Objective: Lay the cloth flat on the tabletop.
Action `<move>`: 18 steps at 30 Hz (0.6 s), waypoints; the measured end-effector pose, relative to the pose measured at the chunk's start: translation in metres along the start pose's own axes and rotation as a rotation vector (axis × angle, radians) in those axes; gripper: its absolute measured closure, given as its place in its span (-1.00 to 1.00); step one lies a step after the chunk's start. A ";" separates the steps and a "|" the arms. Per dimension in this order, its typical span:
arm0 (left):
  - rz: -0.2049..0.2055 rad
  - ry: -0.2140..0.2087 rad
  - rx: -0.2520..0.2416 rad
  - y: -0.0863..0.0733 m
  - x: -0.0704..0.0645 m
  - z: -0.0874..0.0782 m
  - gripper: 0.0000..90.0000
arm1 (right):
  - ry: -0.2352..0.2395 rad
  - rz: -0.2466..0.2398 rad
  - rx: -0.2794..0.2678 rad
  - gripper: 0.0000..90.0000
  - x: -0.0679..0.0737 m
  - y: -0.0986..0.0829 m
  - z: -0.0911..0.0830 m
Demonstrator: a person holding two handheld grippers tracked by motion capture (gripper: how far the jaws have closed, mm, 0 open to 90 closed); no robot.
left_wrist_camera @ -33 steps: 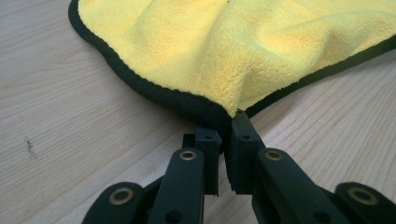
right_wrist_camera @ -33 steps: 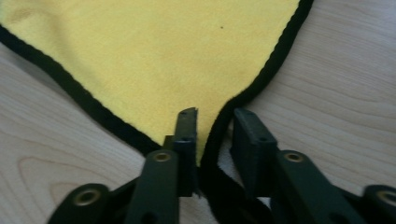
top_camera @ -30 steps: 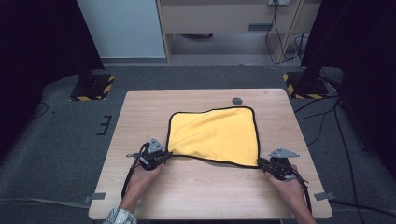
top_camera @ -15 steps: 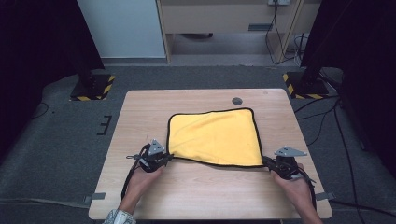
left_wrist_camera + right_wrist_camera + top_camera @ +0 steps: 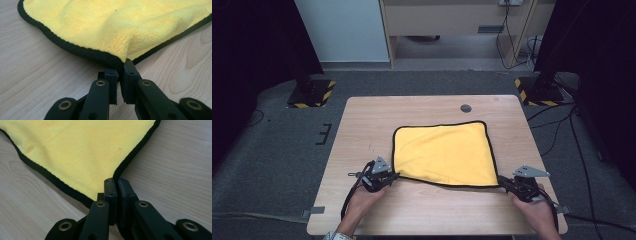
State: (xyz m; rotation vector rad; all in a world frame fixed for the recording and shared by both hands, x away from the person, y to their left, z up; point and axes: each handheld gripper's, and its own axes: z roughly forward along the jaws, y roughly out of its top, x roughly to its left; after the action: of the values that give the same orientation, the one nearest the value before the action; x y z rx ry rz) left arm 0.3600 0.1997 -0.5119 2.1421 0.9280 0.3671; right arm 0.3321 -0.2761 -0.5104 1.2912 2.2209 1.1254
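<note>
A yellow cloth (image 5: 444,152) with black trim lies spread on the wooden table (image 5: 367,125). My left gripper (image 5: 393,175) is shut on the cloth's near left corner. In the left gripper view the jaws pinch the black hem of the cloth (image 5: 112,30), and the left gripper (image 5: 121,65) lifts that corner slightly. My right gripper (image 5: 504,184) is shut on the near right corner. In the right gripper view the right gripper (image 5: 116,181) clamps the corner tip, with the cloth (image 5: 82,147) stretched flat beyond it.
A small dark round disc (image 5: 466,107) sits near the table's far edge. Two black stands with yellow-striped bases (image 5: 312,92) flank the table on the grey floor. A cabinet (image 5: 452,17) stands behind.
The right hand has drawn its corner outward and toward the near edge, so the cloth's near hem is pulled tauter. The left hand has hardly moved.
</note>
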 end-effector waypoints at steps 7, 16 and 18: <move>0.015 -0.009 0.004 -0.004 -0.004 -0.008 0.88 | 0.013 0.012 -0.009 0.92 0.005 -0.004 -0.006; -0.005 -0.010 0.022 -0.009 -0.006 -0.015 0.67 | 0.007 -0.003 -0.002 0.87 0.010 -0.007 -0.008; -0.020 0.008 0.001 -0.010 -0.004 -0.017 0.49 | -0.001 -0.008 -0.009 0.60 0.011 -0.006 -0.009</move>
State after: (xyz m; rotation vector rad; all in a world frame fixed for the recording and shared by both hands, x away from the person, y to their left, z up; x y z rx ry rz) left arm 0.3430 0.2103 -0.5075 2.1323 0.9539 0.3649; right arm 0.3177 -0.2726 -0.5084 1.2783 2.2159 1.1297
